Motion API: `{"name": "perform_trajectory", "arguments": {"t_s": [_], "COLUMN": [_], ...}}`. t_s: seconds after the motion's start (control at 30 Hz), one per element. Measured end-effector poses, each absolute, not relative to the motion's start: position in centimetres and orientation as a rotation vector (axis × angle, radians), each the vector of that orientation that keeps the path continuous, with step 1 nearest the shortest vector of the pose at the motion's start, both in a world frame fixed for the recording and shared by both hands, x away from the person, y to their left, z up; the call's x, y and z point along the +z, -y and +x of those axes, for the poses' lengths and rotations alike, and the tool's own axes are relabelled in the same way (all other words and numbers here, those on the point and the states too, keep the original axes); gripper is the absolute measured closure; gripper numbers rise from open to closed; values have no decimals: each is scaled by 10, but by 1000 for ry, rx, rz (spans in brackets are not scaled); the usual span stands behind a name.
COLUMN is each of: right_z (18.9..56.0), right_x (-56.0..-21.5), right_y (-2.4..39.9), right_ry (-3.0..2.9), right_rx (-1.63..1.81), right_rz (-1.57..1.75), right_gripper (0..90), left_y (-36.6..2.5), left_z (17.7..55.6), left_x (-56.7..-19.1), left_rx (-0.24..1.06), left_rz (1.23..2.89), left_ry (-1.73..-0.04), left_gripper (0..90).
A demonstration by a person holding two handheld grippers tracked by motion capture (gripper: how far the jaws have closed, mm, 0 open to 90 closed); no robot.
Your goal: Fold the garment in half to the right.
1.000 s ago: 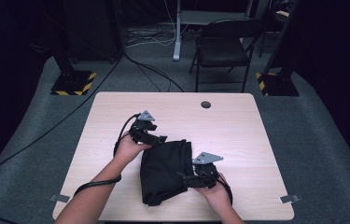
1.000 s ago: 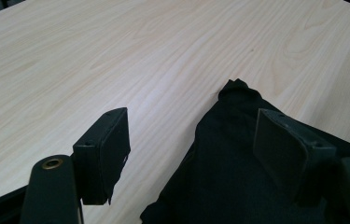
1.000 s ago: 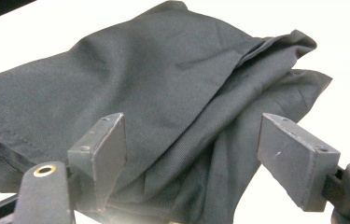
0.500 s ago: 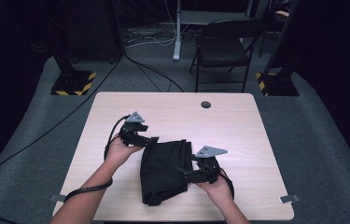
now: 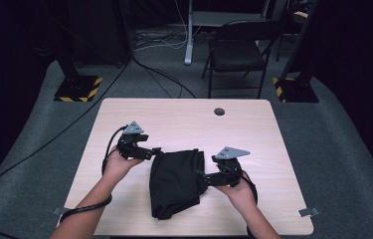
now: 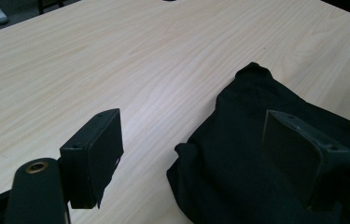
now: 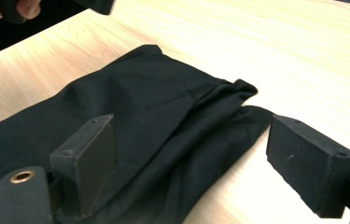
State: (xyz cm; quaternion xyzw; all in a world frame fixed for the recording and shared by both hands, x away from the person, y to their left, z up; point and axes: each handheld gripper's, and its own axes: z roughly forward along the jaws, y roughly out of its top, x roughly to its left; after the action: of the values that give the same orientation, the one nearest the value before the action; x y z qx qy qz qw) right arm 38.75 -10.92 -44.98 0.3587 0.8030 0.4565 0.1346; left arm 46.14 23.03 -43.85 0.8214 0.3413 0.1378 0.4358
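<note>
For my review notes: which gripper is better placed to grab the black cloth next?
Right, probably. The right gripper hangs open at the black cloth's edge, folds between its jaws; the left gripper is open mostly over bare table.

Both forearms came in from the near edge, angled toward each other. The left hand held the left gripper pointing right, low and nearly level. The right hand held the right gripper pointing left. Both pairs of jaws had just been opening; they stood wide apart, pressing on nothing.
</note>
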Motion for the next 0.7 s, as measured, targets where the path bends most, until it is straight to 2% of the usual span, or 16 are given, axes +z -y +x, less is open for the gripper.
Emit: {"name": "perform_trajectory", "arguments": {"t_s": [0.7], "right_z": [403], "right_x": [-466], "right_y": [137], "right_ry": [-2304], "right_rx": [1283], "right_rz": [1125], "right_gripper": [140], "left_y": [-263], "left_z": [446], "left_x": [-459], "left_rx": [341], "left_rz": [1975], "left_ry": [-951], "left_gripper": [159]}}
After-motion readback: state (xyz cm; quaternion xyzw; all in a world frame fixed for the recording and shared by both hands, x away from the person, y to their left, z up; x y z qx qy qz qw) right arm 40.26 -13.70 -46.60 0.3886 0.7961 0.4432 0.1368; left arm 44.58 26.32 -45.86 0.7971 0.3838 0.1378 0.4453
